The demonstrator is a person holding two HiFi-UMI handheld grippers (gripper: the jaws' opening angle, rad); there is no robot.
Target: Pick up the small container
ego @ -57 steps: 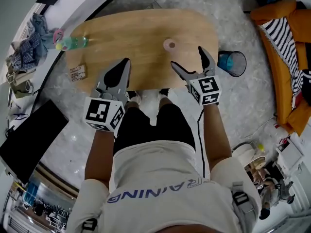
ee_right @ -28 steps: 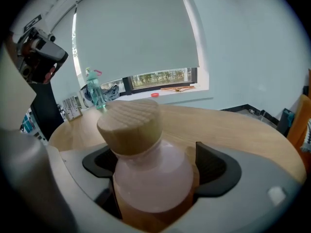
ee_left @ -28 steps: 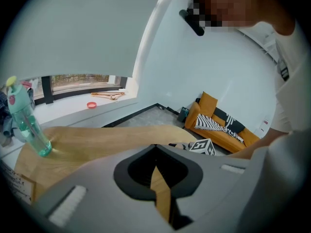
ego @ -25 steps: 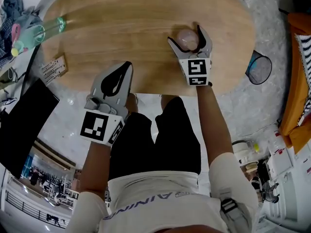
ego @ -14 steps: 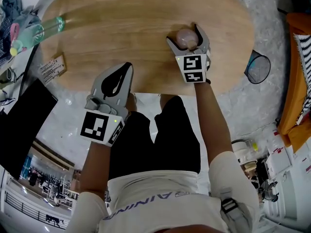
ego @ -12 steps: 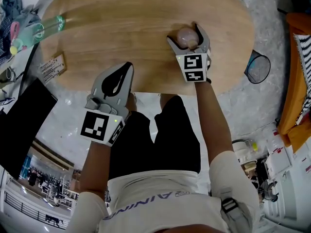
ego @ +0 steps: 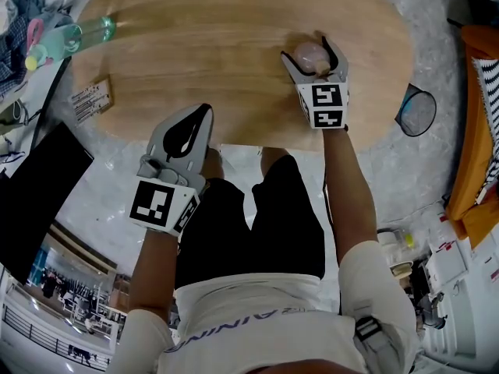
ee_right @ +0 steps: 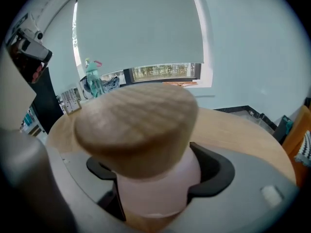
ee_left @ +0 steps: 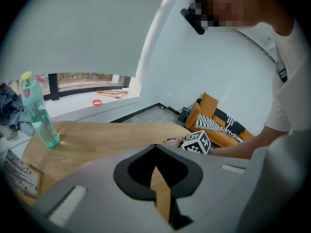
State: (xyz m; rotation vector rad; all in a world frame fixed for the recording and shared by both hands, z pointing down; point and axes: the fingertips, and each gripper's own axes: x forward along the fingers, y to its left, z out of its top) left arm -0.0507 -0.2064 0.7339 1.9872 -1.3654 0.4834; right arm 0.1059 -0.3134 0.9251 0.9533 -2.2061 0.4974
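Note:
The small container [ego: 310, 53], pale pink with a rounded wooden lid, stands on the oval wooden table [ego: 195, 45] toward its right end. My right gripper [ego: 308, 49] reaches over the near edge, one finger on each side of it. In the right gripper view the container [ee_right: 155, 178] fills the space between the jaws, which are closing, and both dark pads [ee_right: 209, 176] lie against its pink body. My left gripper [ego: 201, 109] hangs at the table's near edge, away from the container, shut and holding nothing [ee_left: 156, 148].
A green-blue water bottle [ego: 74, 37] lies or stands at the table's far left, with a printed card [ego: 90, 100] nearer me. A dark bin [ego: 421, 109] and an orange sofa [ego: 479, 115] are on the floor to the right. A black panel [ego: 31, 193] is at my left.
My right gripper has come forward from the near edge to the container and its jaws have narrowed around it. The left gripper has stayed at the table's edge.

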